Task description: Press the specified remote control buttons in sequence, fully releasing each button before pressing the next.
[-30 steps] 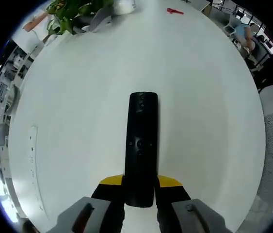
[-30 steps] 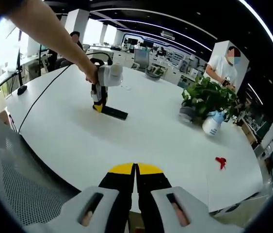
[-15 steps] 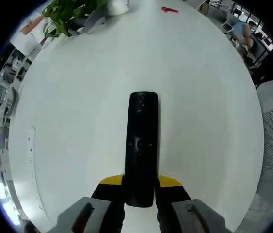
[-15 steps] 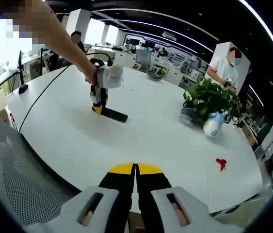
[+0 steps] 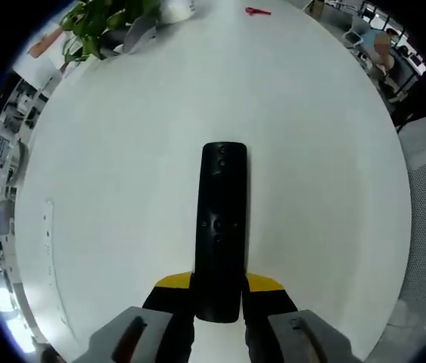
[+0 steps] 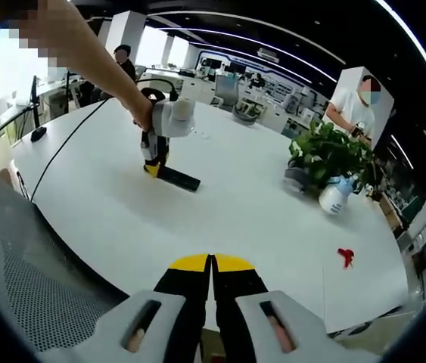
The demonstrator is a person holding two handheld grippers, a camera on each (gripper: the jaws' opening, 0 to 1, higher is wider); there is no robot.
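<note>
A long black remote control lies on the white table, its near end clamped between the yellow-tipped jaws of my left gripper. Buttons show on its upper face. In the right gripper view the same remote lies far off on the table, with the left gripper shut on its end and a person's arm behind it. My right gripper hangs at the table's near edge, jaws shut with nothing between them.
A potted green plant and a white spray bottle stand at the far right. A small red object lies near them. A black cable trails across the table. A person stands behind the plant. A mesh chair back sits at the lower left.
Both views have shifted slightly with the hands. The remote stays clamped in the left gripper and the right gripper stays shut.
</note>
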